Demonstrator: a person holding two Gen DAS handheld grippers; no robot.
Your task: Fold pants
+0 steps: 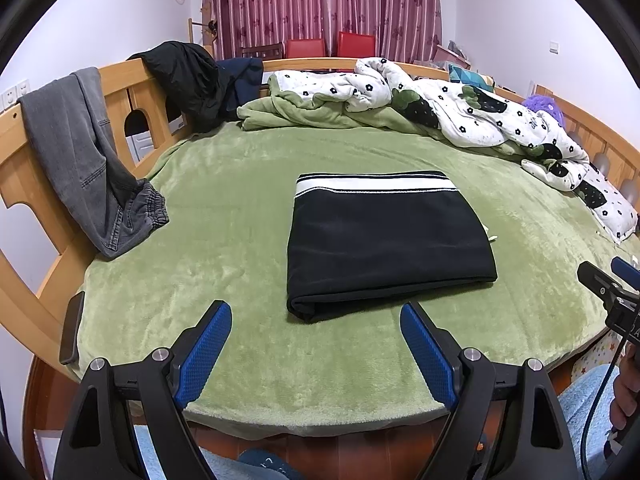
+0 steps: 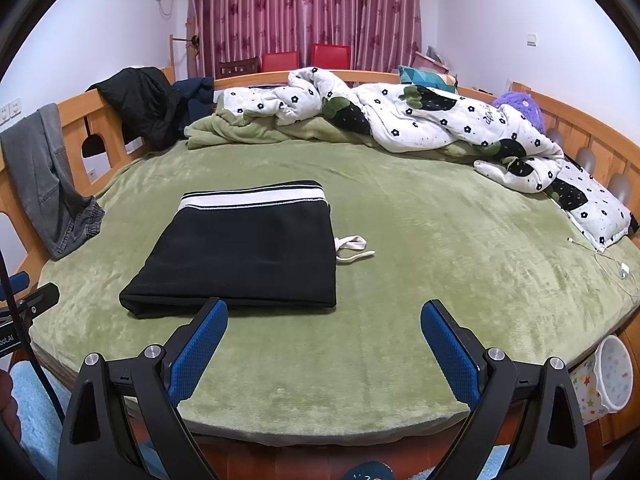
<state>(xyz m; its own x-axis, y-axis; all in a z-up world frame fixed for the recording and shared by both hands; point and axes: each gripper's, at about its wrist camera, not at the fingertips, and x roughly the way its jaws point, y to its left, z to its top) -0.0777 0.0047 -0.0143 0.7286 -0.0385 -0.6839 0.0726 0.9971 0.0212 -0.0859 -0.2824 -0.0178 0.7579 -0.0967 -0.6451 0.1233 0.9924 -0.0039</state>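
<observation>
So your black pants (image 1: 390, 246) are sitting folded into a neat rectangle on the green blanket (image 1: 224, 216), roughly in the middle of the near half of the bed, with the black-and-white striped waistband (image 1: 376, 183) on the edge farthest from you and the folded edge closest to you. A white drawstring (image 2: 352, 247) pokes out from the right side of the pants and lies on the blanket. Your left gripper (image 1: 316, 334) hangs just short of the pants' near edge, jaws spread wide with nothing between the blue pads (image 1: 206, 354), not touching the fabric. Your right gripper (image 2: 324, 334) is the same deal: released, empty, sitting near the pants' near right corner, over bare blanket. Well beyond the pants, a crumpled white flowered quilt (image 1: 472, 112) is bunched along the far and right side of the bed. To the left of the pants, grey jeans (image 1: 86, 164) hang over the wooden bed rail (image 1: 120, 80) with their cuff resting on the blanket, and a black jacket (image 1: 186, 76) is draped over the rail farther back. Far right of the pants, a white charging cable (image 2: 612, 262) lies near the bed's edge.
</observation>
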